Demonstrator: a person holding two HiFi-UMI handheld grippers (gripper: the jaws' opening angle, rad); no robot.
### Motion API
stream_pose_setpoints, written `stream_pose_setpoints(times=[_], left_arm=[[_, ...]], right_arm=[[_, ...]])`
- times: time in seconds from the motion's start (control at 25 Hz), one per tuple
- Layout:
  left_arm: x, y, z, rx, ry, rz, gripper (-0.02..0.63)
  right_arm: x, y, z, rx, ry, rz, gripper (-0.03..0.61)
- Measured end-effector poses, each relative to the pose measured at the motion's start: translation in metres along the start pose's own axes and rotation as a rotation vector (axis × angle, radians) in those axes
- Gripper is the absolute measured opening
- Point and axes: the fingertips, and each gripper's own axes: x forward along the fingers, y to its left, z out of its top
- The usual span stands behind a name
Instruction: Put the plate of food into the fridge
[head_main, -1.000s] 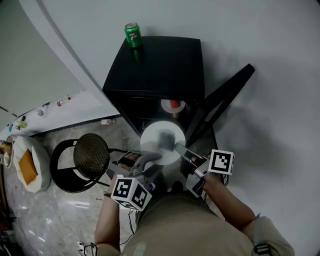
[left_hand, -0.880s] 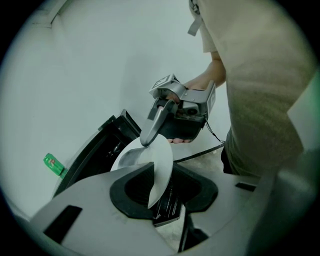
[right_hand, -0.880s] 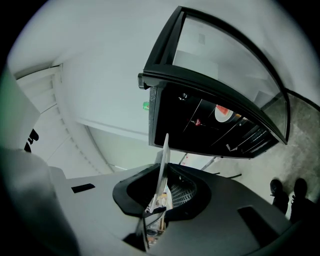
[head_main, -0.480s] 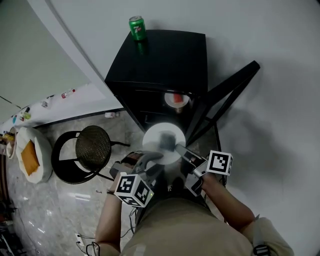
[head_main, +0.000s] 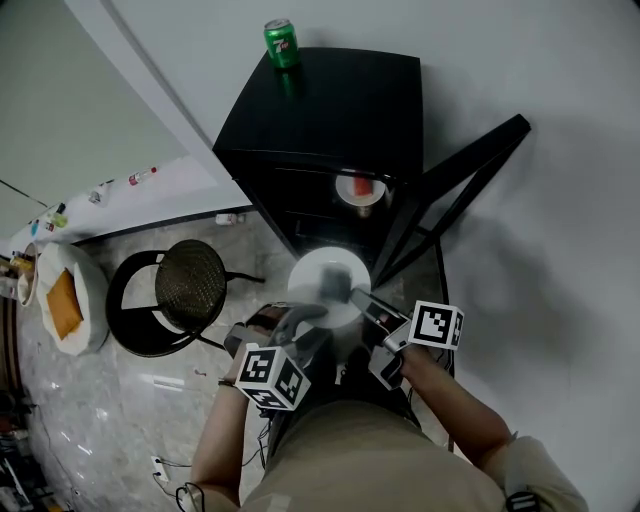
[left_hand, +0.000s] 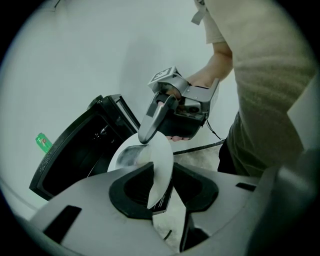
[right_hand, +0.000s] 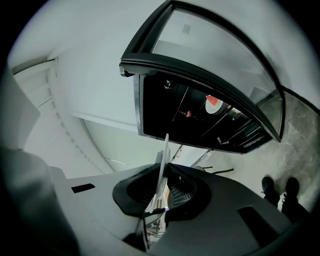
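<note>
Marble floor (head_main: 100, 400) is showing beside the open fridge (head_main: 330, 110), and just before it the plate (head_main: 320, 275), its rim clamped by the left gripper (head_main: 300, 318) and right gripper (head_main: 358, 298), is sinking lower, lining up for entry.

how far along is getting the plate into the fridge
Done: the fridge has its door open. In hand: the left gripper and right gripper each clamp the white plate by its rim, holding it just outside the fridge. Left: slide it inside and let go.
</note>
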Motion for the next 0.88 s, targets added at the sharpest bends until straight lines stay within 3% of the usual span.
stream_pose_setpoints(times=[0.44,0.68,0.88], left_arm=[[0.014,0.007,-0.025,0.003,-0.004,-0.005,0.112],[0.018,0.019,-0.049,-0.008,-0.027,0.006,0.112],[0.023,0.031,-0.071,-0.008,-0.043,0.009,0.114]], right_arm=[[0.021,-0.022,0.000,-0.016,-0.005,-0.050,0.052],[0.049,-0.025,0.001,-0.016,-0.026,-0.007,0.052],[0.070,-0.037,0.005,-0.041,-0.047,-0.023,0.051]])
